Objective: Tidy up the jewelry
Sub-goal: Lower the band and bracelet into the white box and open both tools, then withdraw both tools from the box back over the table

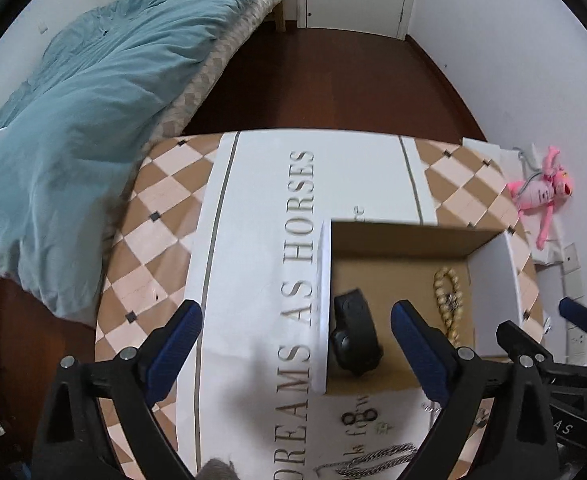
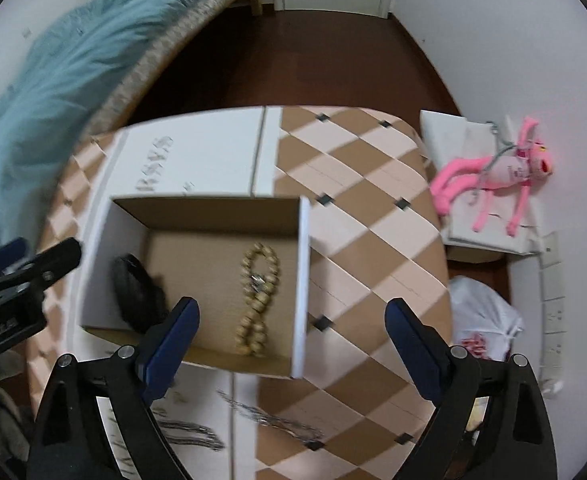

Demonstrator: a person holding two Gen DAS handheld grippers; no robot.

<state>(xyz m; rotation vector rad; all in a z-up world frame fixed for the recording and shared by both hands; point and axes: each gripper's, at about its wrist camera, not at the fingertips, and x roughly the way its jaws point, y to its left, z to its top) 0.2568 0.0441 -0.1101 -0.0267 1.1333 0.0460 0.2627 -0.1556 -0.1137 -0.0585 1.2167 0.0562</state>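
- Open brown cardboard box point(image 2: 213, 216) with white outer walls stands on the table; inside lie a gold beaded bracelet point(image 2: 255, 300) and, well apart at the left wall, a black strap-like band point(image 1: 353, 332).
- Silver chains point(image 1: 373, 460) lie on the cloth just outside the box.
- White cloth point(image 1: 253, 240) reads "DREAMS AS HORSES".
- Left gripper point(image 1: 297, 344): jaws spread wide, empty.
- Right gripper point(image 2: 291, 338): jaws released, empty.

Bead bracelet point(image 2: 254, 300) in box point(image 2: 303, 280)

matt cardboard box point(image 2: 221, 216) holds glossy gold beads point(image 2: 255, 300), black strap point(image 2: 133, 292)
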